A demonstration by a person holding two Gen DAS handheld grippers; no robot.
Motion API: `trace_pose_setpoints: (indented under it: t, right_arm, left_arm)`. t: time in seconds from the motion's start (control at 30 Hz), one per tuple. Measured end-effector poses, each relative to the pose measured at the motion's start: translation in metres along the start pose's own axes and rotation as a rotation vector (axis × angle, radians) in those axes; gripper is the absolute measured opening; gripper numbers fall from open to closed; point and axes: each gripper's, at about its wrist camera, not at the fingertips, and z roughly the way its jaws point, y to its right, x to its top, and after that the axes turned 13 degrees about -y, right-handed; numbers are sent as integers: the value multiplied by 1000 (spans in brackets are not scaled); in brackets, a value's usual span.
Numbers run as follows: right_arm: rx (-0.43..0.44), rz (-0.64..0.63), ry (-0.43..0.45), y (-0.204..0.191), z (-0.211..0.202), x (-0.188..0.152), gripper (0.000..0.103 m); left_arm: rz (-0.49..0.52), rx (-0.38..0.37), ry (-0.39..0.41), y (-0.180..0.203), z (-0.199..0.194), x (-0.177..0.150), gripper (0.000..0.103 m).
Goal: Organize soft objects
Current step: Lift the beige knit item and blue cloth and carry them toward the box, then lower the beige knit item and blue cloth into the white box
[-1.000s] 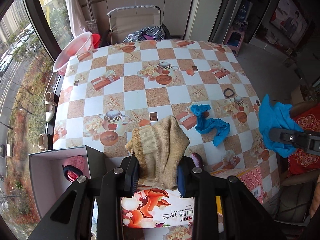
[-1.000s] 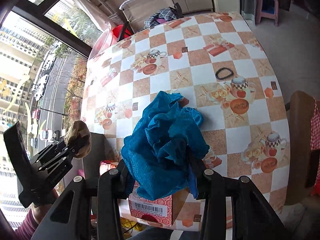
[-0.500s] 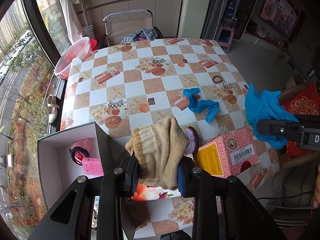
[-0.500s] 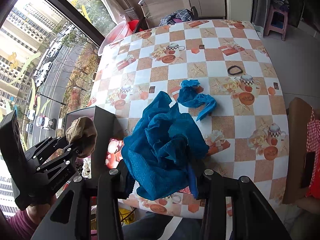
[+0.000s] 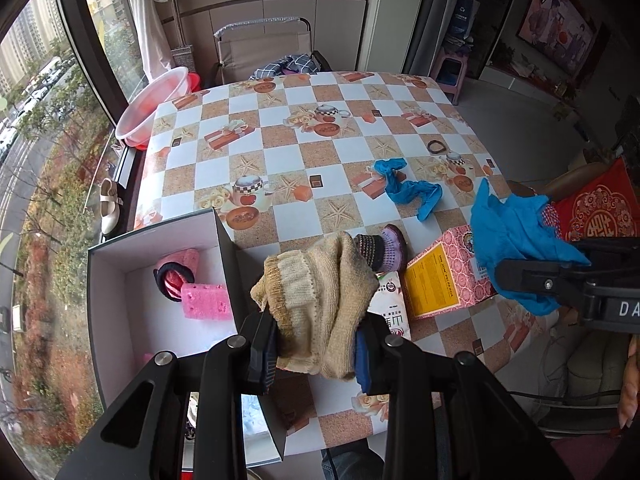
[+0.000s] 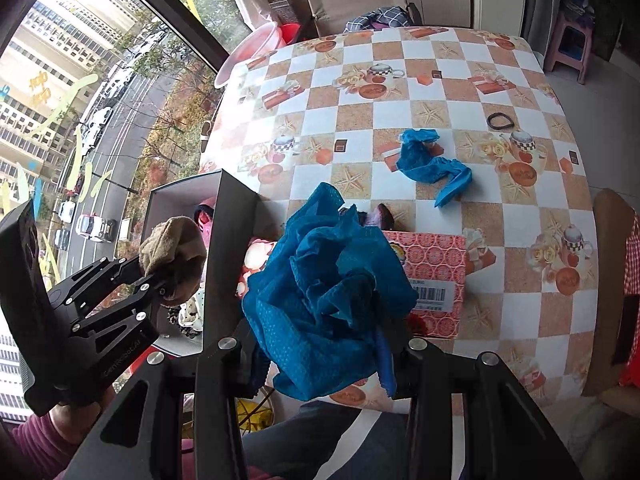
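Left wrist view shows the task partly done: inside the open box [image 5: 120,276], ahead and to the left of the left gripper [image 5: 316,344], a pink sponge [image 5: 206,302] and a pink roll with a dark band [image 5: 176,276] are already stowed. A beige knitted sock [image 5: 320,296] is clamped between the left gripper's jaws and is held above the box's right wall, not yet inside it. A blue mesh cloth [image 6: 328,296] is bunched and clamped in the right gripper [image 6: 320,356], which is held to the right of the box, over a red patterned carton [image 6: 436,280]. Left to be collected, it is judged, are a crumpled blue cloth [image 5: 408,188] lying on the table [image 5: 280,160] well ahead of both tools, a small purple knitted piece [image 5: 384,248] just ahead of the sock, and perhaps a dark hair band [image 5: 436,146] farther off. Both grippers are pointed steeply downward, side by side, the left one gripped by a hand [image 6: 76,412] in a maroon sleeve.
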Motion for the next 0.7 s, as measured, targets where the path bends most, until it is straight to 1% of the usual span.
trace_pose_setpoints:
  t: [0.27,0.53,0.7]
  right_arm:
    - [12,-70,-5,-37,6,7,44]
    - [0,-172,-31,-81,18,25,44]
    - [-7,-246,-69,-109,32,37,44]
  left_arm:
    - [-50,12,27,-28,-11,-12,33]
    - [-148,24,40,-68,-14,-26,33]
    - [-214,34,33,-93,-12,-37,33]
